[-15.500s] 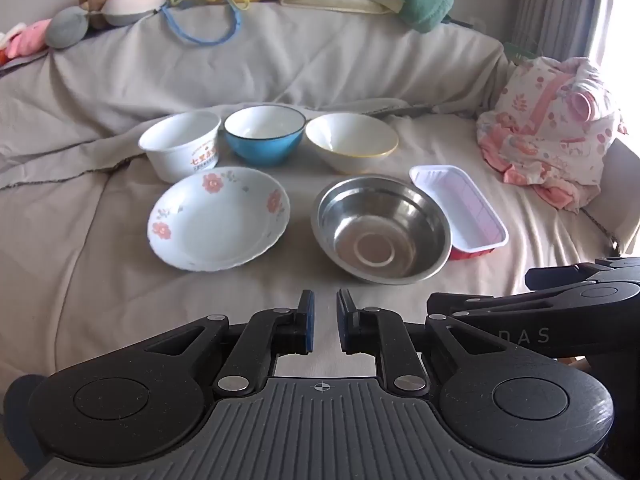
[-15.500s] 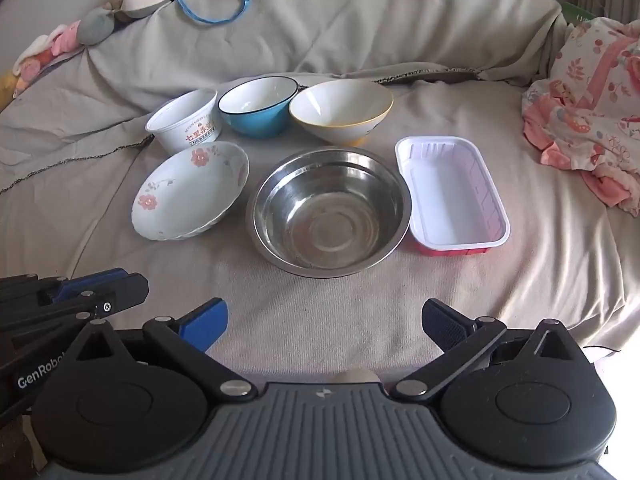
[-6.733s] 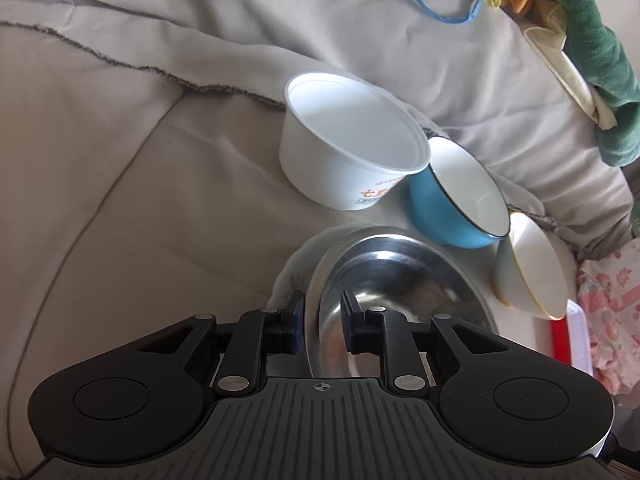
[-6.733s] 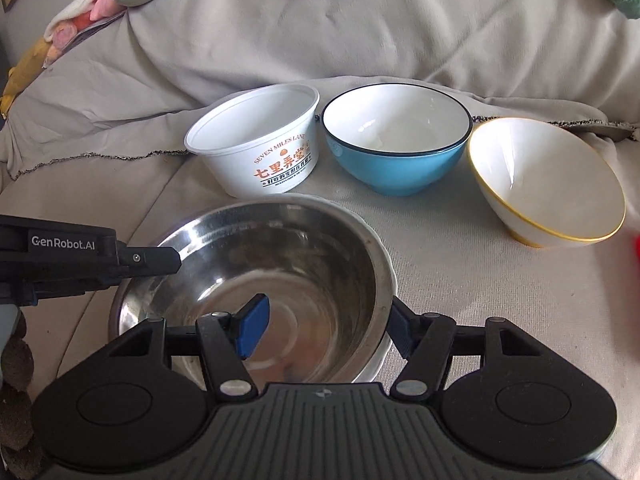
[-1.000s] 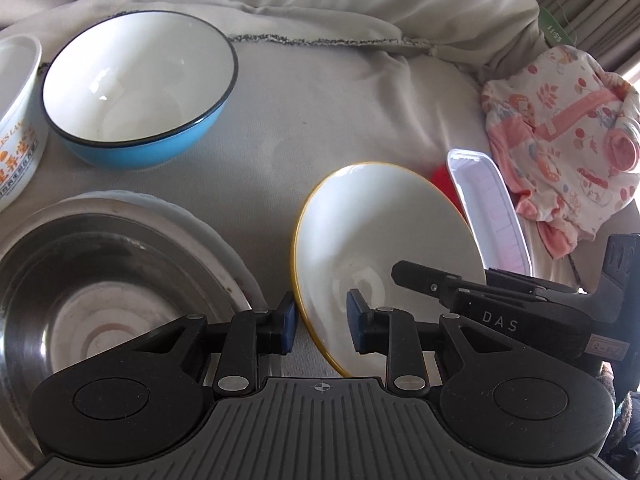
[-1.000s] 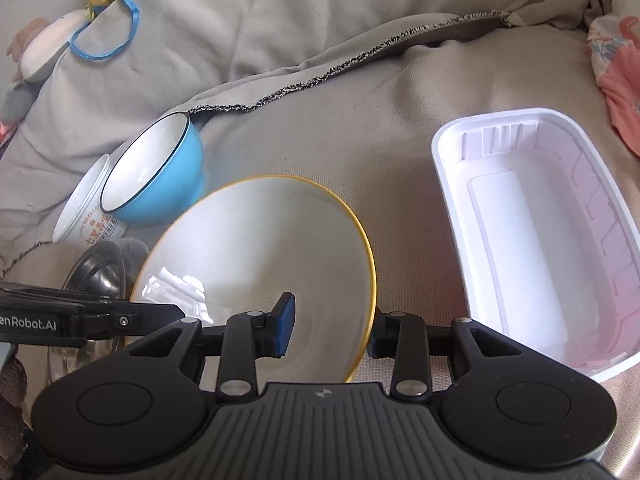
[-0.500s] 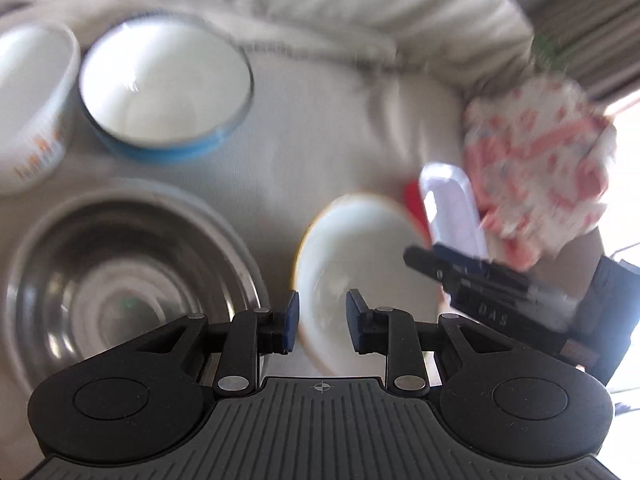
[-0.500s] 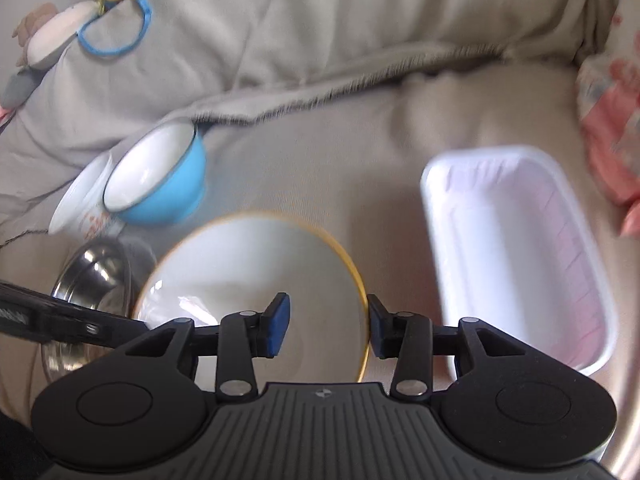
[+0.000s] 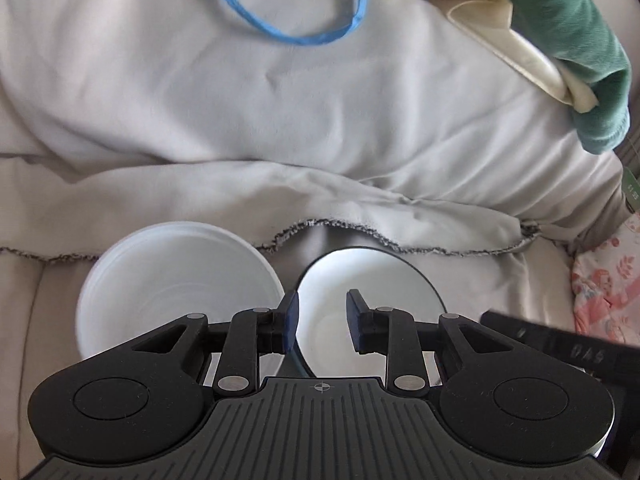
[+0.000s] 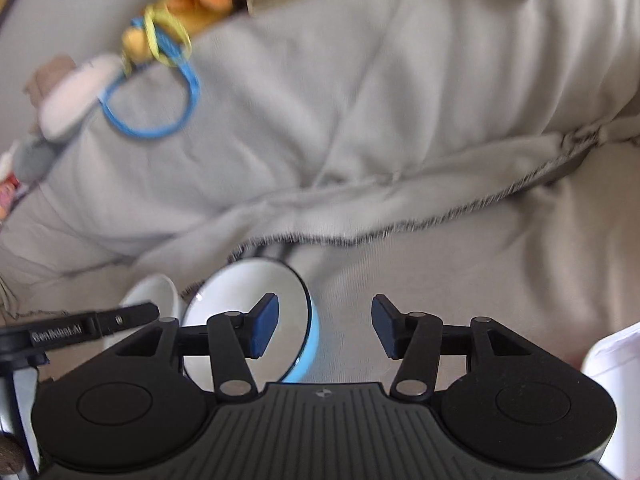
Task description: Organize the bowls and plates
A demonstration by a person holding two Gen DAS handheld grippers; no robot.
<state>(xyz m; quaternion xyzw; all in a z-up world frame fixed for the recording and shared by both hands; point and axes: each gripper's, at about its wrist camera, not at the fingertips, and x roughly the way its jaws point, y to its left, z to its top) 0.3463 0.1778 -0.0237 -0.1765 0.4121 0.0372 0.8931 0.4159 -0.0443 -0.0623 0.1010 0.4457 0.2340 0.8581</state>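
The blue bowl now sits right under my left gripper, touching the white tub on its left. A second ago the yellow-rimmed bowl lay between my fingers; it is out of both views now, so I judge it set down and the blue bowl next for stacking. My left gripper's jaws stand partly apart with nothing pinched. My right gripper is opening, empty, over bare cloth just right of the bowl. Everything rests on a sofa draped in a grey sheet, soft and uneven. A blue ring and green cloth lie along the backrest.
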